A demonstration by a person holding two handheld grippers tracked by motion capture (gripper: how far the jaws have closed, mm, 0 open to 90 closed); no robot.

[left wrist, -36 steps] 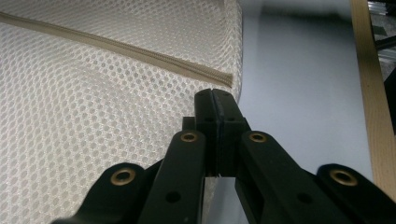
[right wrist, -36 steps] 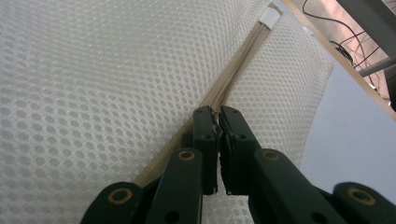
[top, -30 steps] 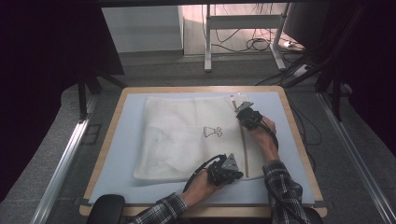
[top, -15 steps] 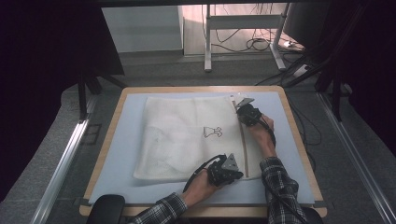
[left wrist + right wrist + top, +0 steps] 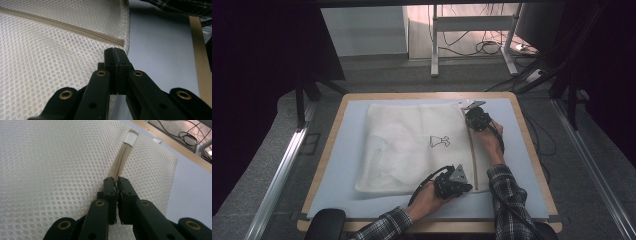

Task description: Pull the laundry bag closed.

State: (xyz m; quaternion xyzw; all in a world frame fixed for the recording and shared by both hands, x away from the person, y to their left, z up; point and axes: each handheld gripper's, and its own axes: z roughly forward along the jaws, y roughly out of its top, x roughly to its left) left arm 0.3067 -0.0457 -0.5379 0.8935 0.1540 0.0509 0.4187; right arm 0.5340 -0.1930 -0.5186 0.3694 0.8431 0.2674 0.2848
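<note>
A white mesh bag [image 5: 407, 145] with a small printed figure lies flat on a pale blue mat [image 5: 344, 160]. A beige zip [image 5: 473, 160] runs along its right side. My left gripper [image 5: 466, 187] is at the bag's near right corner, shut on the mesh edge [image 5: 75, 62] just past the zip's end [image 5: 117, 41]. My right gripper [image 5: 470, 116] is near the far right corner, shut on the zip pull [image 5: 116, 185] on the zip [image 5: 122, 157]. A white tab [image 5: 130, 138] marks the zip's far end ahead of it.
The mat covers a wooden-edged table [image 5: 326, 155]. Bare mat [image 5: 160, 50] lies right of the bag, up to the wooden rim [image 5: 197, 50]. Beyond the table are a white desk frame [image 5: 434, 45] and floor cables [image 5: 492, 47].
The right hand has edged slightly toward the far end of the zip. The left gripper has stayed on the bag's corner.
</note>
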